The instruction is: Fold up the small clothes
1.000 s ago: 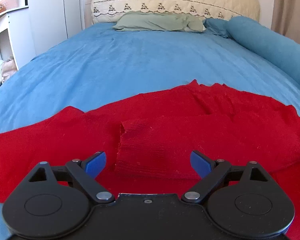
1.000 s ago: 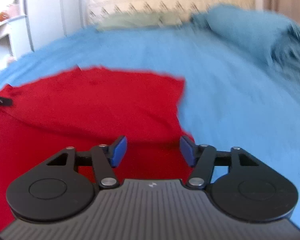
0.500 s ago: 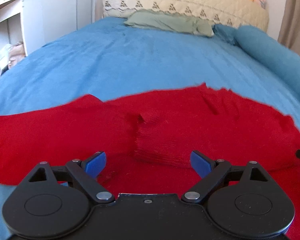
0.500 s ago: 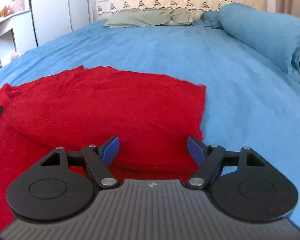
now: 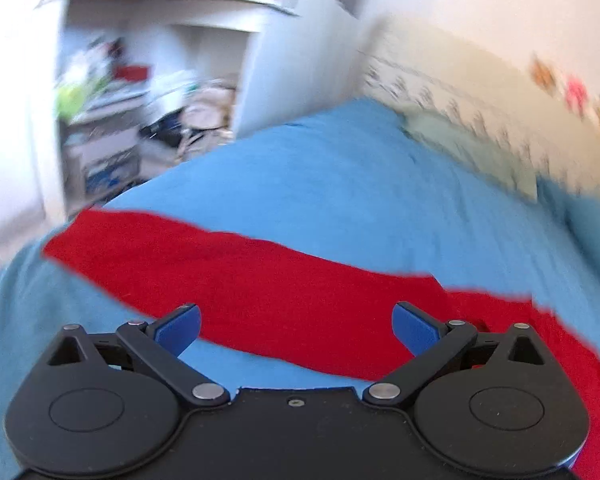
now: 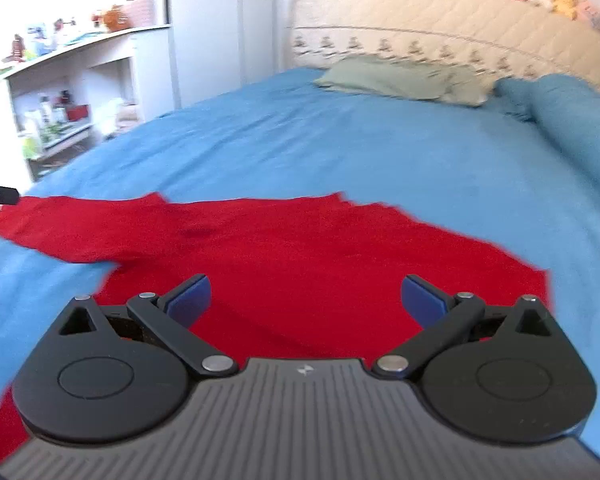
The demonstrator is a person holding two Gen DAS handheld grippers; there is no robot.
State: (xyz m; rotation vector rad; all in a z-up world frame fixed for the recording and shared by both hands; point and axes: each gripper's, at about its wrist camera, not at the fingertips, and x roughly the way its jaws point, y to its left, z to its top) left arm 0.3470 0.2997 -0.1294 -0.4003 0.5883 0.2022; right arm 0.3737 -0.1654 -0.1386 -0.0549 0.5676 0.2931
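Red garment (image 6: 300,256) spread lengthwise across the bed (image 6: 340,152), ahead of left gripper (image 5: 296,330) and right gripper (image 6: 305,298), fingers wide, nothing held

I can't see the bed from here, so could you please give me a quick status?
Left gripper and right gripper open, jaws just widened, nothing between them. Red sweater flat on blue bedspread, one sleeve stretched sideways. Nothing in the way.

Black hand-held gripper (image 6: 304,300), blue pads (image 6: 190,296), silver screws.
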